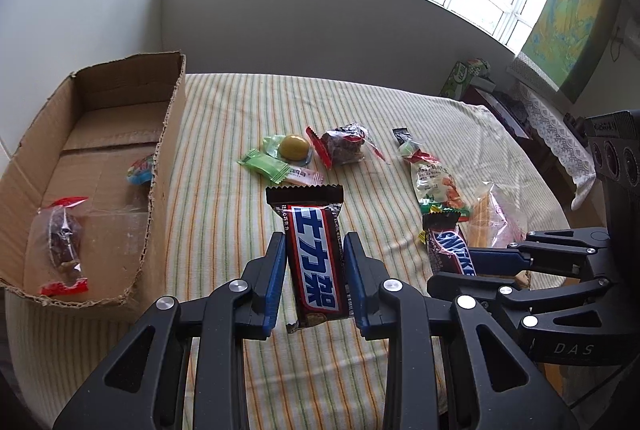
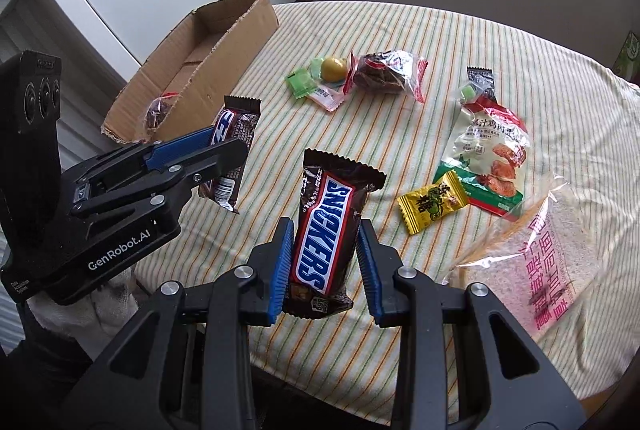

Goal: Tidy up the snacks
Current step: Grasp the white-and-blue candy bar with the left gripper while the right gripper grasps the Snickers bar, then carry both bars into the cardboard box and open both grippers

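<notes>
**Both grippers hold a Snickers bar above the worktop**

Your left gripper [image 1: 314, 262] sits low in the centre of the left wrist view, and its blue-padded fingers [image 1: 276, 278] are pinching a Snickers bar with Chinese lettering [image 1: 316, 254] by its long sides. The bar stands upright between the pads, its crimped top edge pointing up the frame, clear of the striped cloth [image 1: 224, 134] on the worktop.

Your right gripper [image 2: 324, 258] does the same low in the centre of the right wrist view: its fingers [image 2: 282, 270] are clamped on a second Snickers bar [image 2: 320, 230], logo facing the camera, also lifted off the cloth.

The cardboard box [image 1: 168, 134] lies at the left of the left wrist view, open at the top. A clear-wrapped dark snack with red ends [image 1: 62, 246] lies on its floor at the lower left, and a small blue-and-red wrapper [image 1: 140, 170] lies near its right wall.

On the cloth beyond the bars, in the upper middle of the right wrist view, lie a green candy packet [image 2: 300, 80], a yellow round sweet [image 2: 334, 68] and a clear bag of dark snack [image 2: 384, 72], close together. To their right is a chicken snack pouch [image 2: 486, 150], with a yellow candy packet [image 2: 434, 202] just beside its lower edge. A pink-printed bread bag [image 2: 532, 262] fills the lower right.
</notes>
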Tool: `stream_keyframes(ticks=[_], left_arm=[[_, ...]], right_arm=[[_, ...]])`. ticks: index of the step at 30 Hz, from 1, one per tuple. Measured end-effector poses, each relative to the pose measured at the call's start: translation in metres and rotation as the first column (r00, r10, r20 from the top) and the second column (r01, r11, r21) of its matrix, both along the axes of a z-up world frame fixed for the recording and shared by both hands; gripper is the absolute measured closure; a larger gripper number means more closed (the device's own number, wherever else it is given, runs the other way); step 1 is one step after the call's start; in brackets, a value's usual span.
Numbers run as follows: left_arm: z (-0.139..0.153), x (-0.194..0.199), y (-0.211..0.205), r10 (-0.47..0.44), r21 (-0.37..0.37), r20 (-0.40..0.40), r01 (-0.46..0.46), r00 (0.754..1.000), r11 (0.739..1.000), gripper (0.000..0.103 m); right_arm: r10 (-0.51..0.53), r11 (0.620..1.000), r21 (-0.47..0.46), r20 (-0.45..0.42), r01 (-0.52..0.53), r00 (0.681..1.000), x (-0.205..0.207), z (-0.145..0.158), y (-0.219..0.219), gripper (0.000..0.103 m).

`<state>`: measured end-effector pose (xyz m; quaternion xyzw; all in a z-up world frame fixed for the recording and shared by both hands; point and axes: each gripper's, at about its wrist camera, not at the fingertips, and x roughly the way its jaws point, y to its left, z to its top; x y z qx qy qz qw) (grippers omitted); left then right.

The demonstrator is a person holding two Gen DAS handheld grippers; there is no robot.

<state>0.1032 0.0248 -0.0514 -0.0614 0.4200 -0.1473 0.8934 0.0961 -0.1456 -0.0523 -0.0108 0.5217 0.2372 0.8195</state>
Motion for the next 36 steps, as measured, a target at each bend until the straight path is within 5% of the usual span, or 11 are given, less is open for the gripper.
stream_keyframes(ticks=[20,36], left_arm=[[0.034,-0.006,0.078,0.165,0.007,0.085,-0.166,0.983,0.986,0.076],[0.031,0.007,0.142,0.276,0.031,0.084,-0.280,0.957,0.960,0.076]], right_arm=[[0.089,0.995,0.020,0.145,-0.093,0.985,0.054,0.063,0.071,0.070],[0.215,0.976,-0.023,0.159,-0.215,0.964,0.099,0.059,0.167,0.070]])
